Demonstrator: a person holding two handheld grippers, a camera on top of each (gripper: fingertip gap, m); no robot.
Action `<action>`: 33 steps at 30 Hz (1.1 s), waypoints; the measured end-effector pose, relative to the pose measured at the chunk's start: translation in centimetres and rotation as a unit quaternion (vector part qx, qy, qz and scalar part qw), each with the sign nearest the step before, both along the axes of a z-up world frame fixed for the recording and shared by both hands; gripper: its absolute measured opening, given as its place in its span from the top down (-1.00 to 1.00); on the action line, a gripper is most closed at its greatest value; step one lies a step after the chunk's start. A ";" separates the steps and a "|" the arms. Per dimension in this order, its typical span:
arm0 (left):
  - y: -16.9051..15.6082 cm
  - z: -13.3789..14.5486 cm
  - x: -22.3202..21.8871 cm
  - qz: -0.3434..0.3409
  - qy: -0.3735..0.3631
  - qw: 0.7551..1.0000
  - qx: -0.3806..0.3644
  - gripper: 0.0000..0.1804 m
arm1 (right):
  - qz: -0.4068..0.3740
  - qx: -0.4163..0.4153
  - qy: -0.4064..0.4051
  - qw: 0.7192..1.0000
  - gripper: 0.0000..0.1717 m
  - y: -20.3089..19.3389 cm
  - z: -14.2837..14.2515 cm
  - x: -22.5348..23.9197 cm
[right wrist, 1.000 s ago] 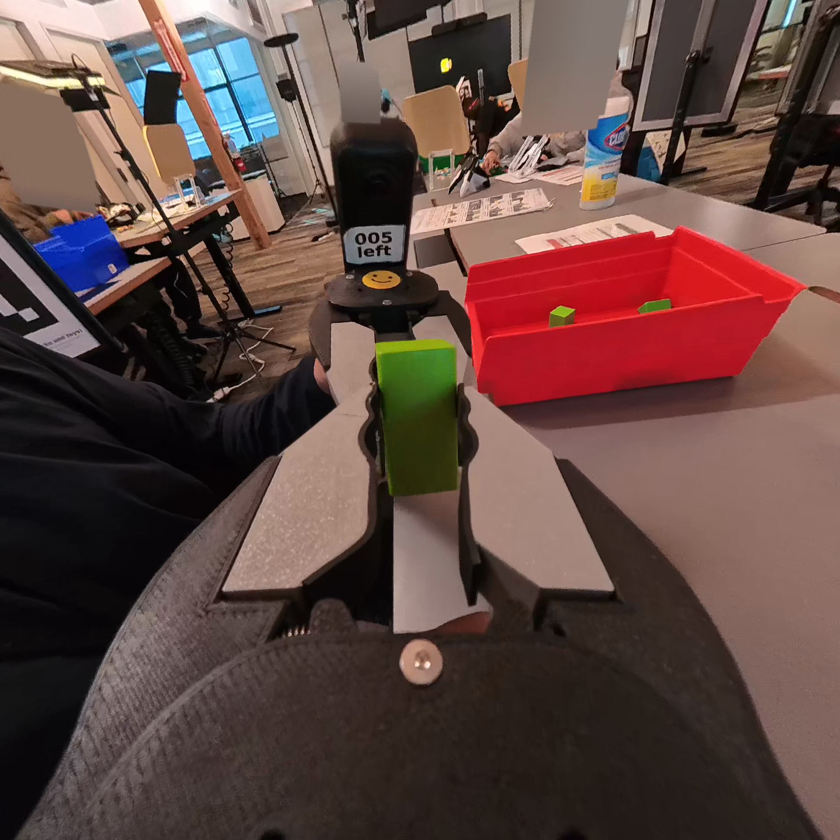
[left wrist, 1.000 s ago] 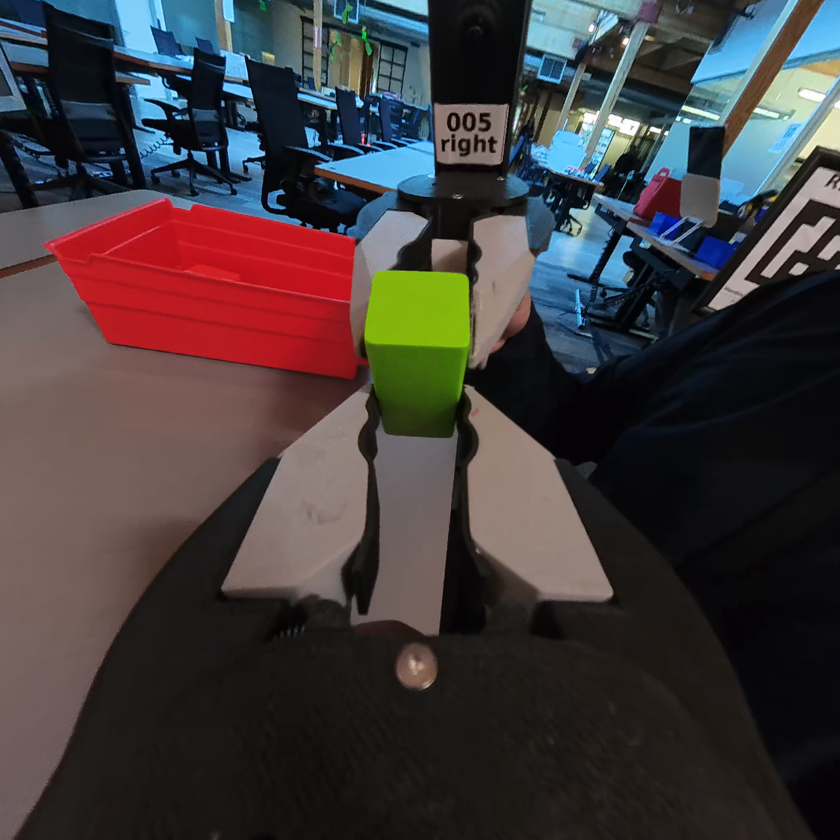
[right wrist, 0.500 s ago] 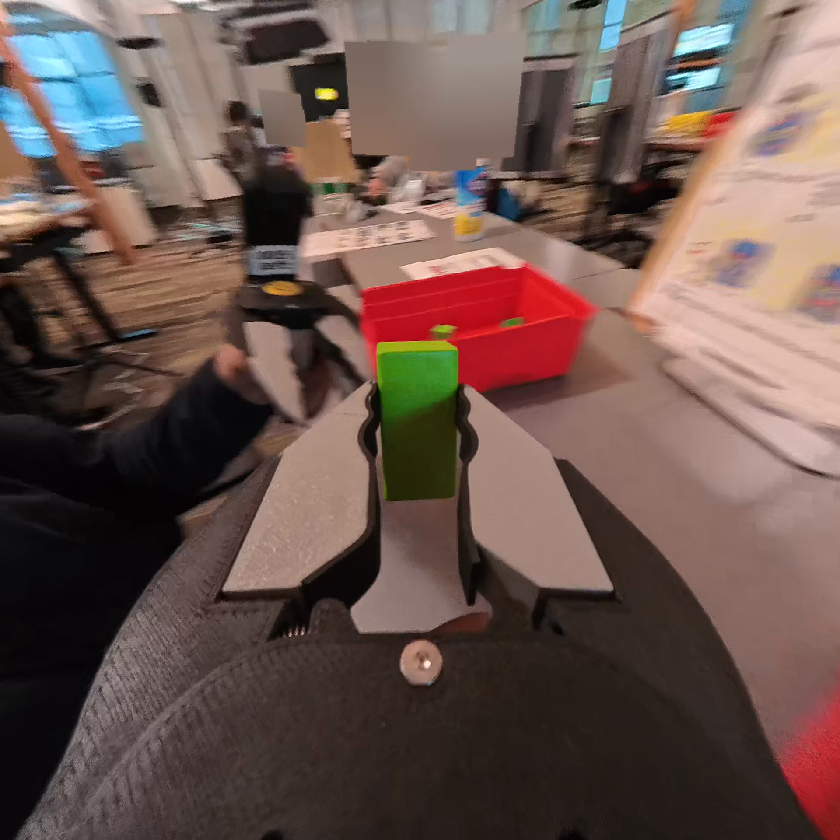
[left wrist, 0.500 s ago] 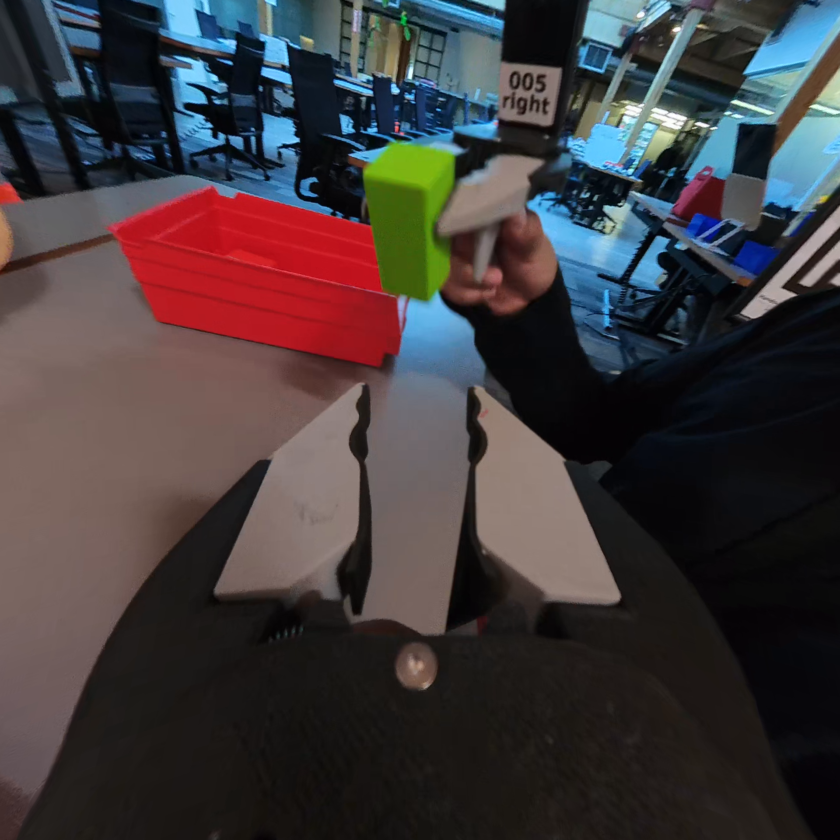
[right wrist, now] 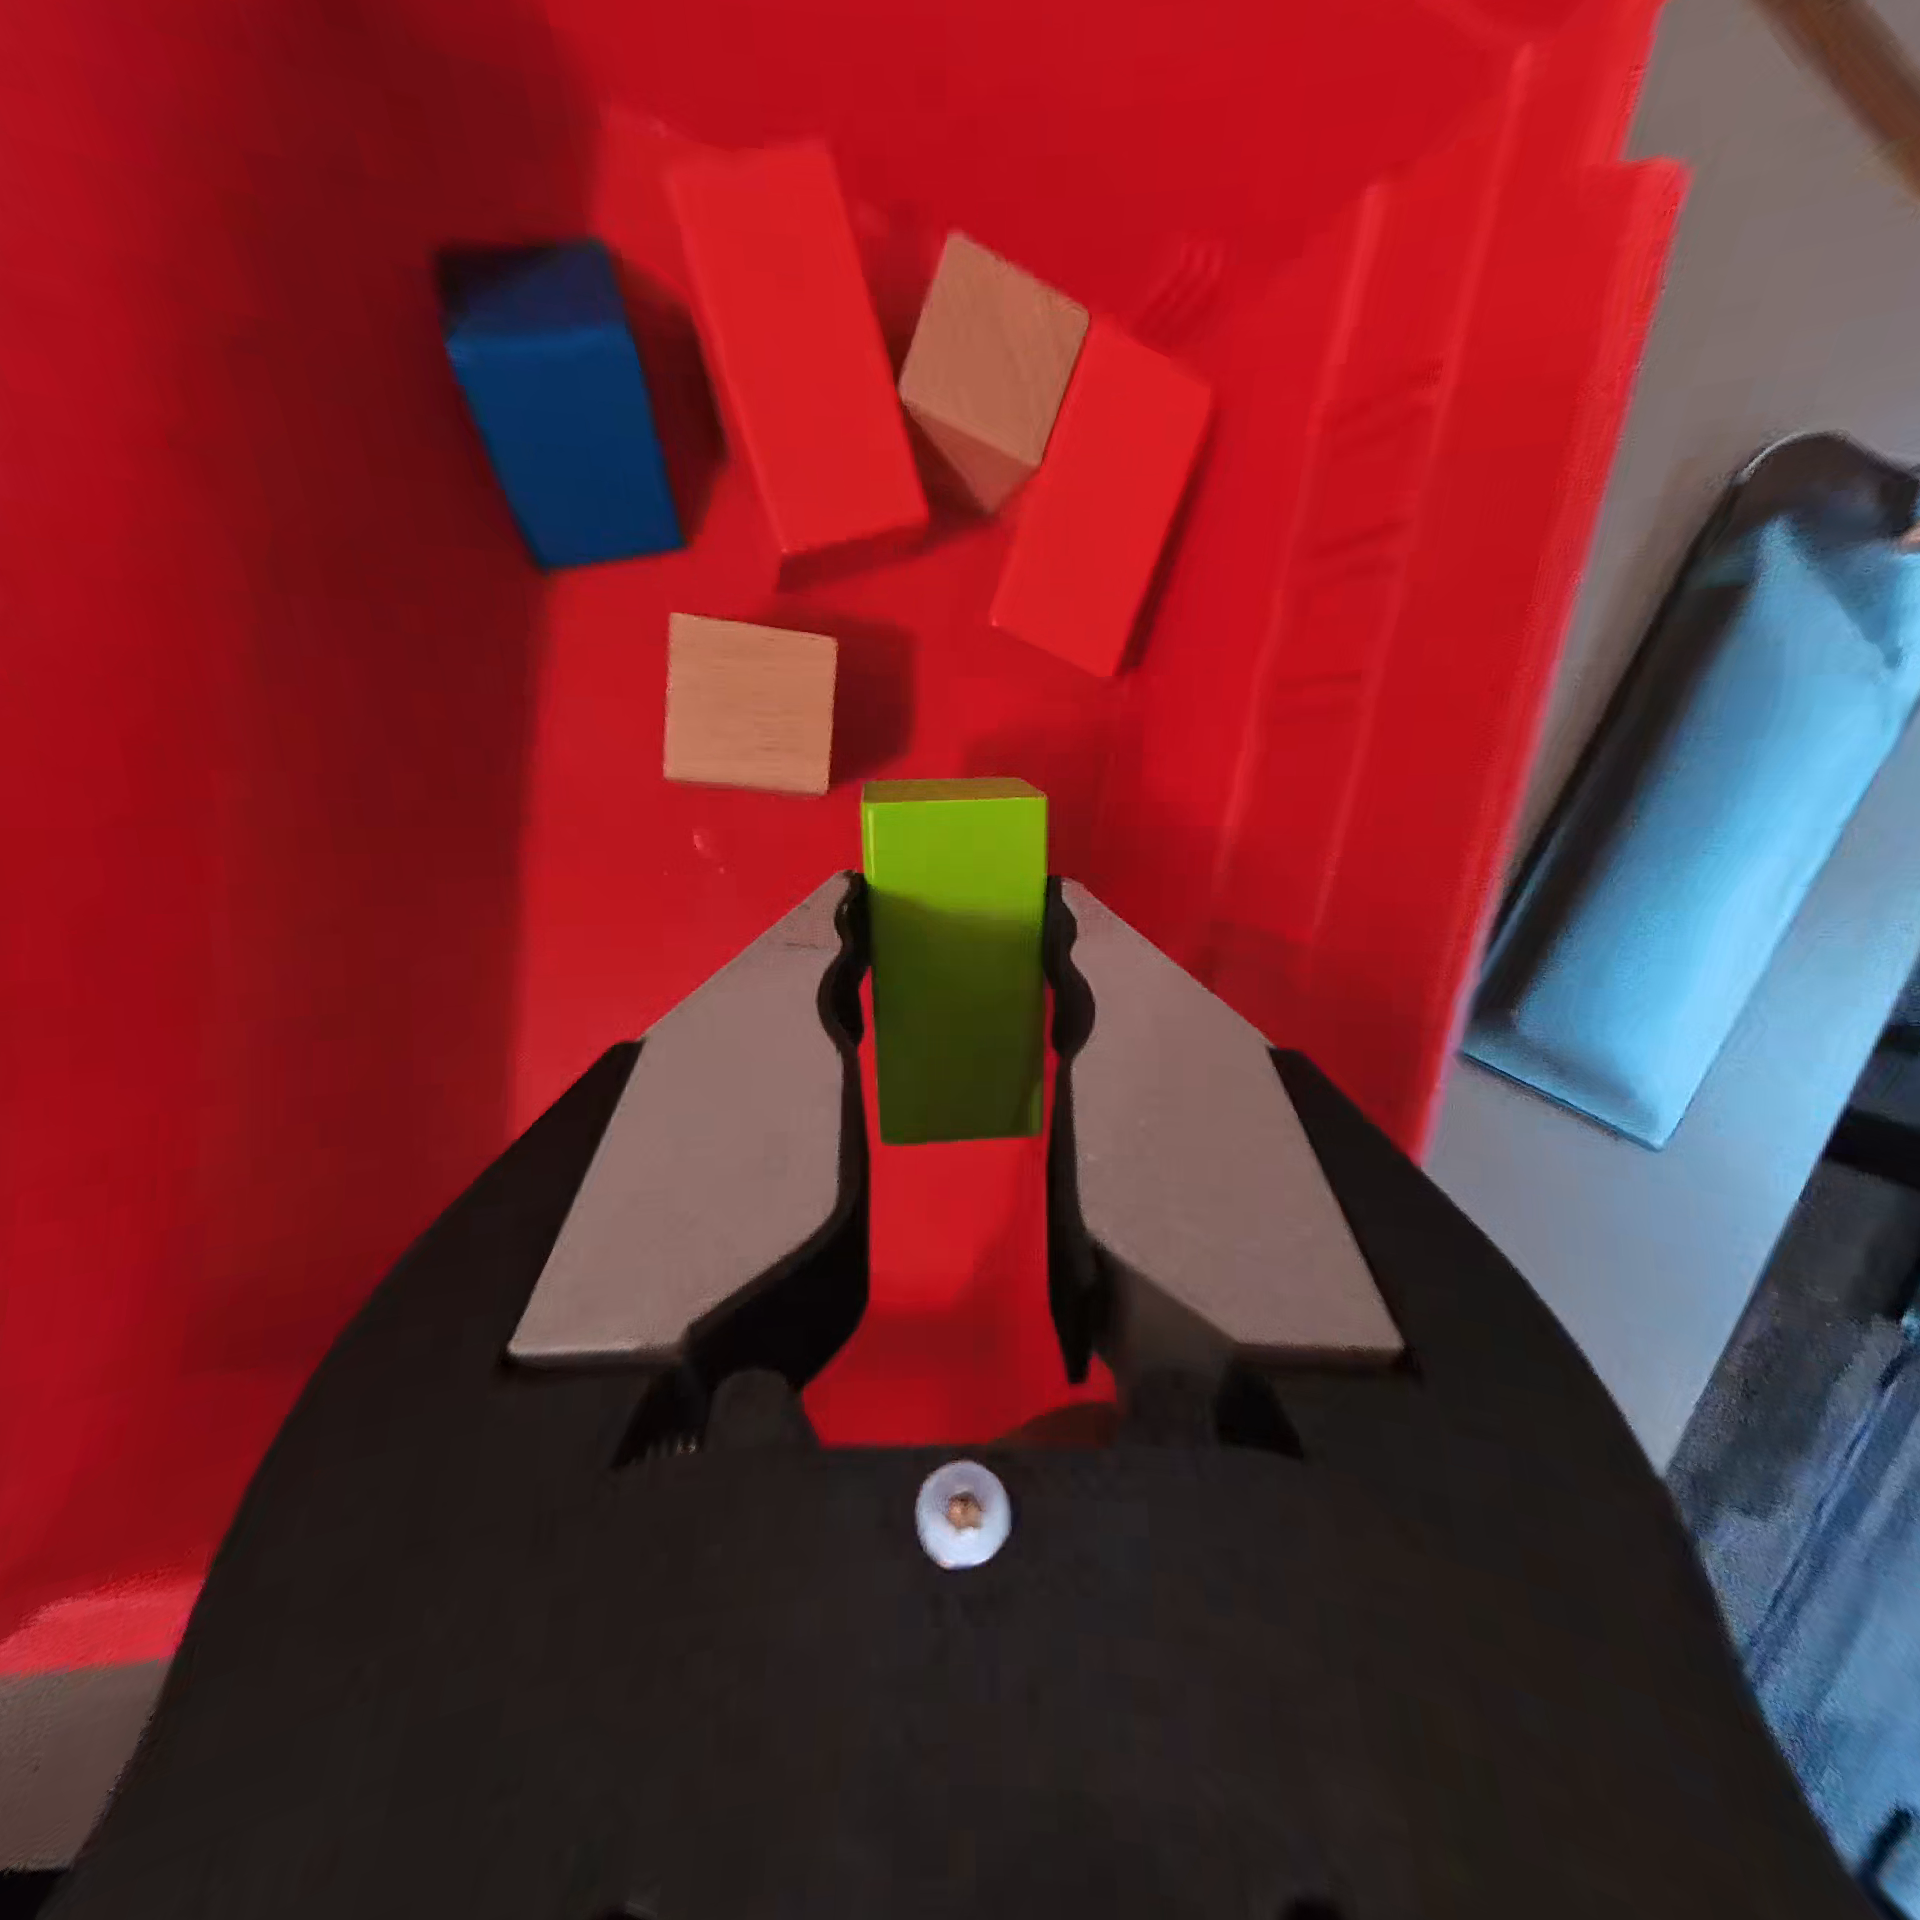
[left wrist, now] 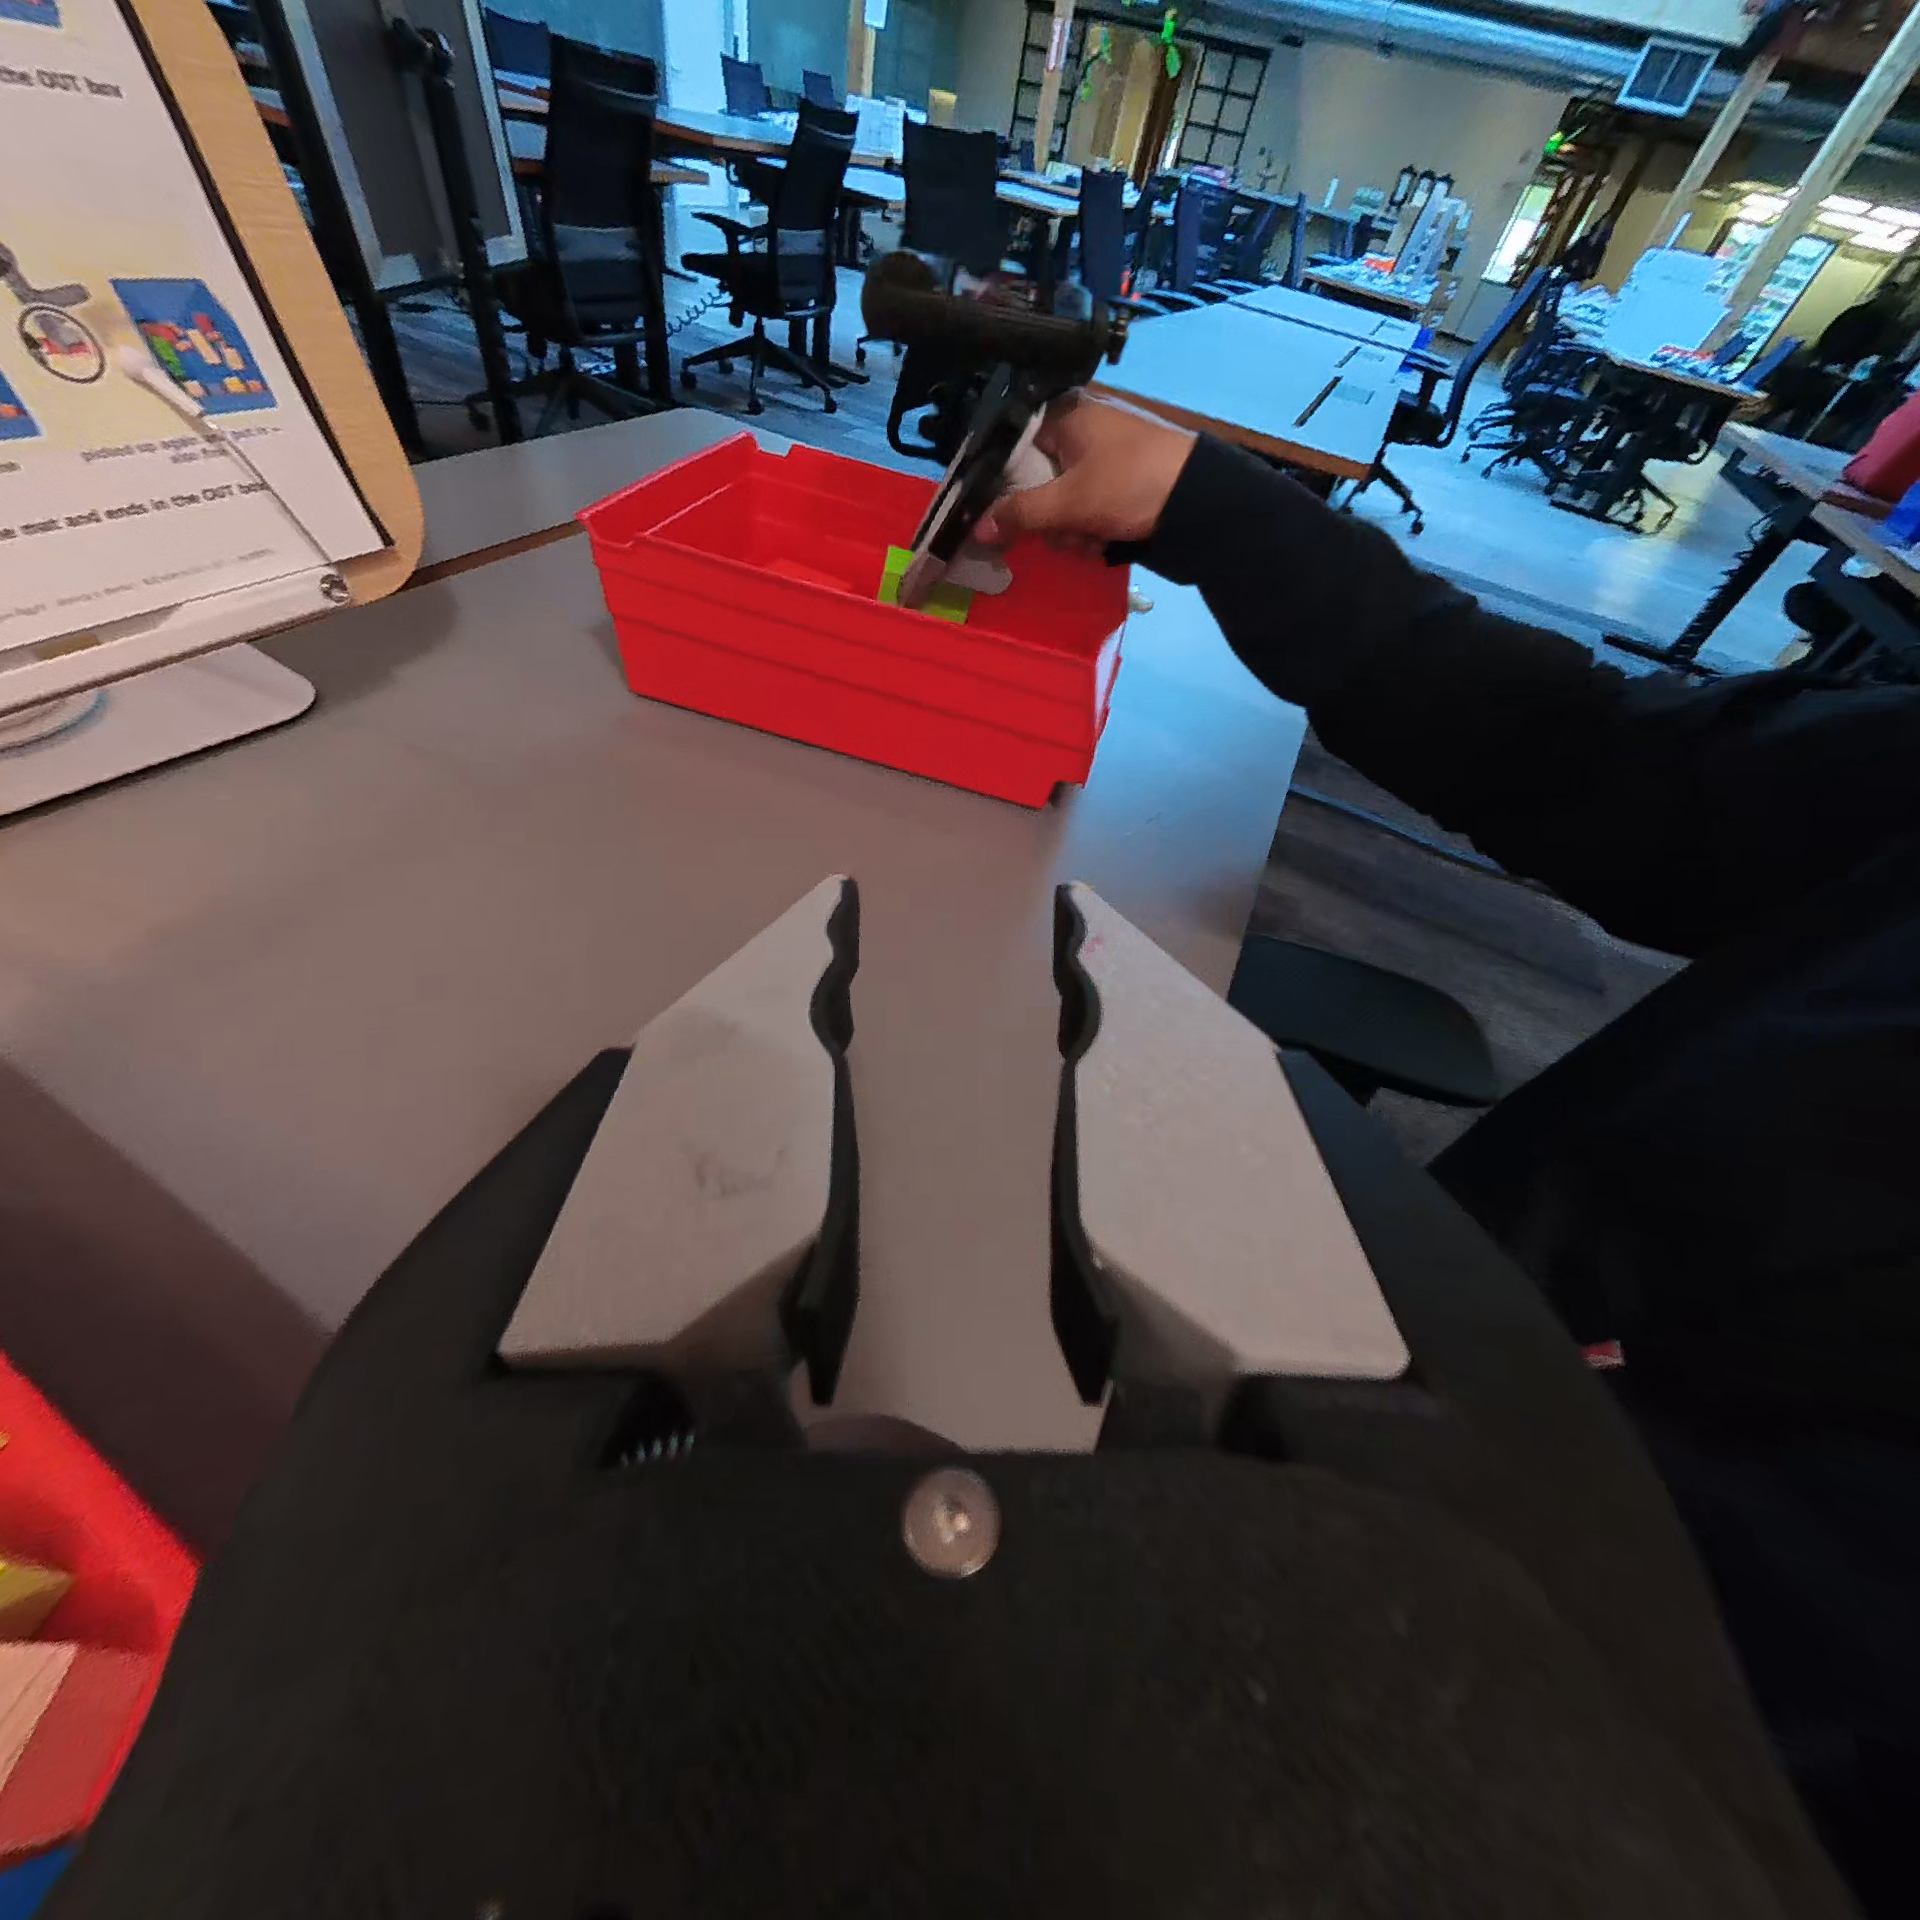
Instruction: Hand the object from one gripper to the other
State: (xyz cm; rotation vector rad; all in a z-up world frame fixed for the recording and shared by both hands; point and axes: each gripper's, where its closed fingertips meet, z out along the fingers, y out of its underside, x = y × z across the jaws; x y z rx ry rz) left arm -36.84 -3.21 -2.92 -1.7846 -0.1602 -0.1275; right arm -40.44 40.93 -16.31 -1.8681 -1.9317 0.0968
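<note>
Closest to me on the L cam: my left gripper (left wrist: 954,935) is parked over the grey table (left wrist: 364,987), jaws apart w/ nothing between them, so it's out of the job imo. On the R cam my right gripper (right wrist: 954,914) is clamped on the green block (right wrist: 956,966), both pads tight on its long sides, block sticking out past the tips and pointing down into the red bin (left wrist: 852,686).

Further in, the bin floor has a wooden cube (right wrist: 750,701) just beside the block's end, then two red blocks (right wrist: 795,353), a blue block (right wrist: 561,405) and another wooden one at the back.

Step looks like drop-off to me. I'd go lower, keep clear of the cube and the bin's ribbed wall on the right, then let go gently so it doesn't bounce.
</note>
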 end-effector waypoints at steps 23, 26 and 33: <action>-15.4 -4.4 -18.1 0.336 -0.053 0.930 -0.139 0.56 | 0.030 -0.063 0.164 0.984 0.56 -4.1 6.4 -0.1; -14.2 -7.1 -22.0 0.331 -0.100 0.919 -0.191 0.56 | 0.069 -0.073 0.209 0.973 0.58 -7.7 8.6 -0.2; -12.1 -14.6 -27.1 0.350 -0.212 0.863 -0.297 0.54 | 0.127 -0.060 0.216 0.966 0.58 -12.4 9.5 0.5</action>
